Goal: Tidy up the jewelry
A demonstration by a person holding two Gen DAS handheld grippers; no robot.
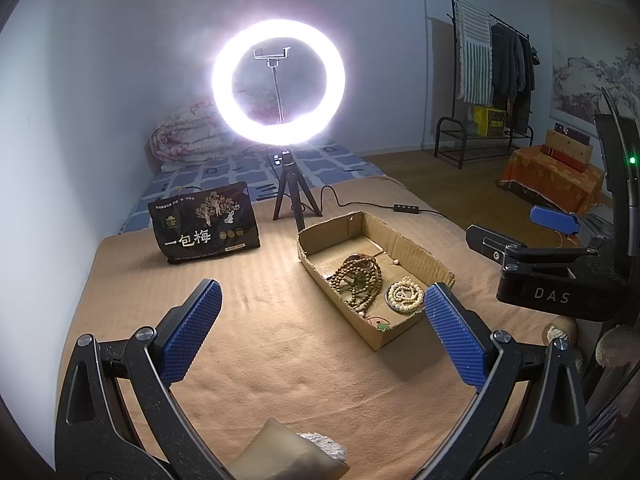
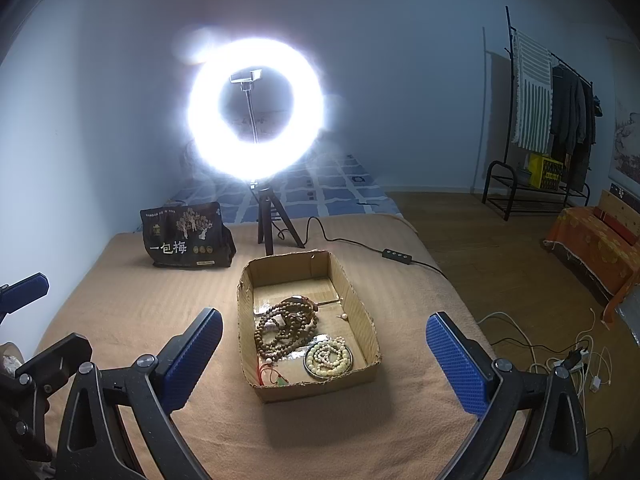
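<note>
An open cardboard box (image 1: 408, 246) (image 2: 362, 316) lies on the tan blanket. In it are a brown bead necklace (image 1: 360, 280) (image 2: 286, 326), a white bead string on a small round dish (image 1: 405, 295) (image 2: 329, 354), and a red cord with a green pendant (image 1: 380, 325) (image 2: 276, 378). My left gripper (image 1: 320, 336) is open and empty, hovering to the left of and before the box. My right gripper (image 2: 324, 364) is open and empty, straddling the box's near end from above; it also shows in the left wrist view (image 1: 532, 236).
A lit ring light on a tripod (image 1: 280, 80) (image 2: 256, 108) stands behind the box, its cable and switch (image 2: 396, 257) running right. A black snack bag (image 1: 204, 222) (image 2: 184, 236) stands at back left. The blanket's right edge drops to a wooden floor with cables (image 2: 560, 360).
</note>
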